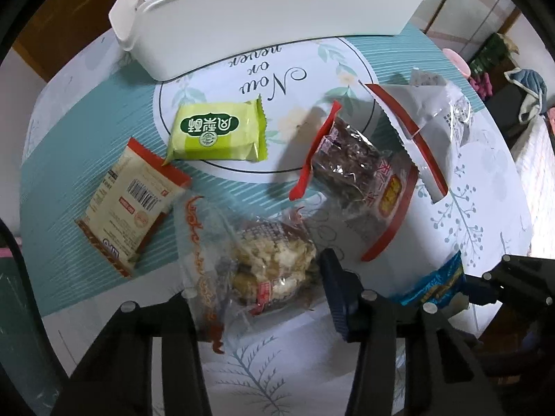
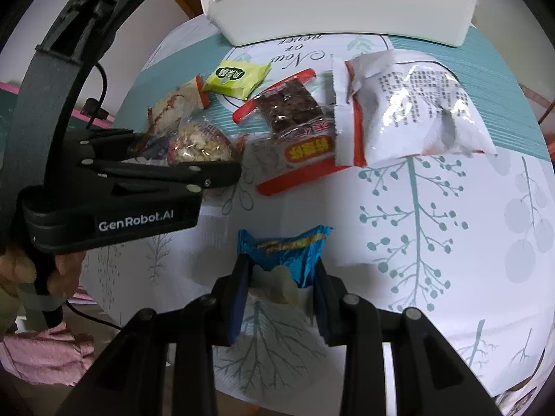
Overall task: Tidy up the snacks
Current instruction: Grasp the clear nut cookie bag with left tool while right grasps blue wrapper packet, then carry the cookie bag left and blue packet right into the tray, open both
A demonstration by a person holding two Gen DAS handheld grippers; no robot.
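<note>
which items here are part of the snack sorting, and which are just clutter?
Job:
white bin
green snack pack
beige barcode pack
clear popcorn-snack bag
dark brownie pack
silver-white bag
blue packet, in the right claw
left claw

Lying about:
patterned tablecloth
pink cloth
clothes heap

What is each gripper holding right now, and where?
Right gripper pinches the blue packet at its near end. Left gripper straddles the clear puffed-rice bag; grip unclear.

Left gripper (image 1: 258, 298) straddles a clear puffed-rice packet (image 1: 256, 270) — green packet (image 1: 218, 131) and white bin (image 1: 263, 20) beyond.
</note>
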